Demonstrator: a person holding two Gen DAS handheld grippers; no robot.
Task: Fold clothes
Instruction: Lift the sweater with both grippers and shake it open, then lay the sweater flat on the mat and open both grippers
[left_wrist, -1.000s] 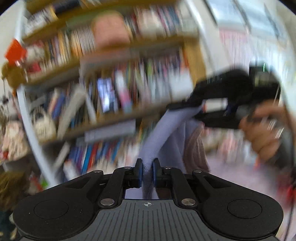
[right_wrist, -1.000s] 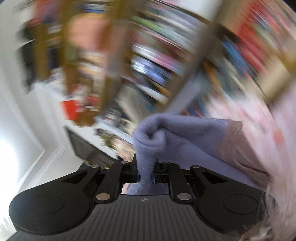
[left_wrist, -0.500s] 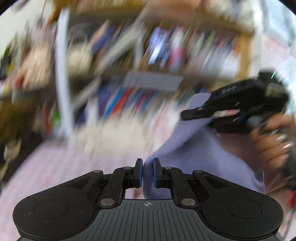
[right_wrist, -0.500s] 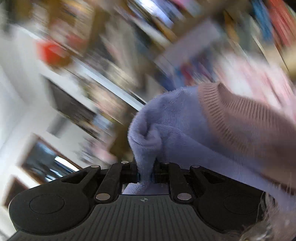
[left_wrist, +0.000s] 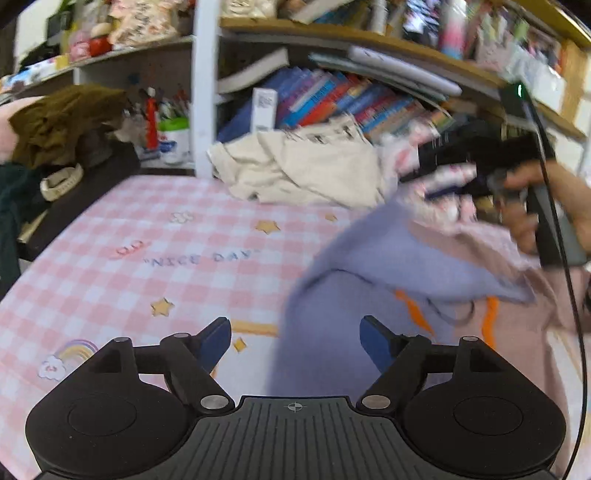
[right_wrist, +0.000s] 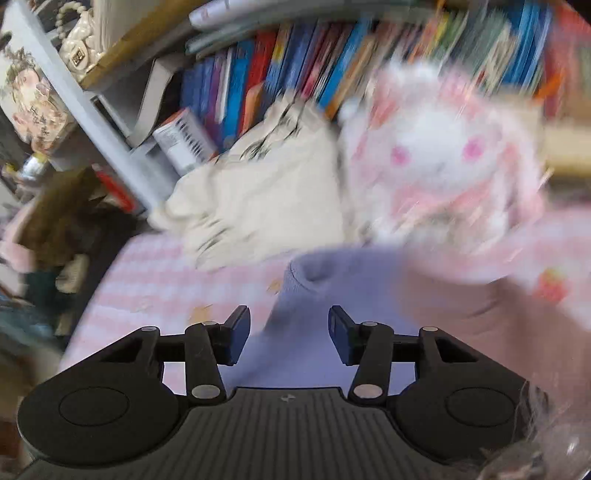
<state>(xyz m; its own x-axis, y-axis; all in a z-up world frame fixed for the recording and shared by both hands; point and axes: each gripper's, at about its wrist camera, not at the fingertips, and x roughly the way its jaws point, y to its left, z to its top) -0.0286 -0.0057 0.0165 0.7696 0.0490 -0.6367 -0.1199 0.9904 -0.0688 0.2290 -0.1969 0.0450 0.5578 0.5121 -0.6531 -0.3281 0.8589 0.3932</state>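
Left gripper (left_wrist: 295, 338) and right gripper (right_wrist: 284, 334), jaws opening.

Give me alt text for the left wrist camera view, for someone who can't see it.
The left gripper is opening, its blue-padded fingers wide apart over a lavender garment dropping onto a pink checked cloth printed "NICE DAY". At right, a hand holds the right gripper above the garment; a cream garment and a bookshelf lie behind.
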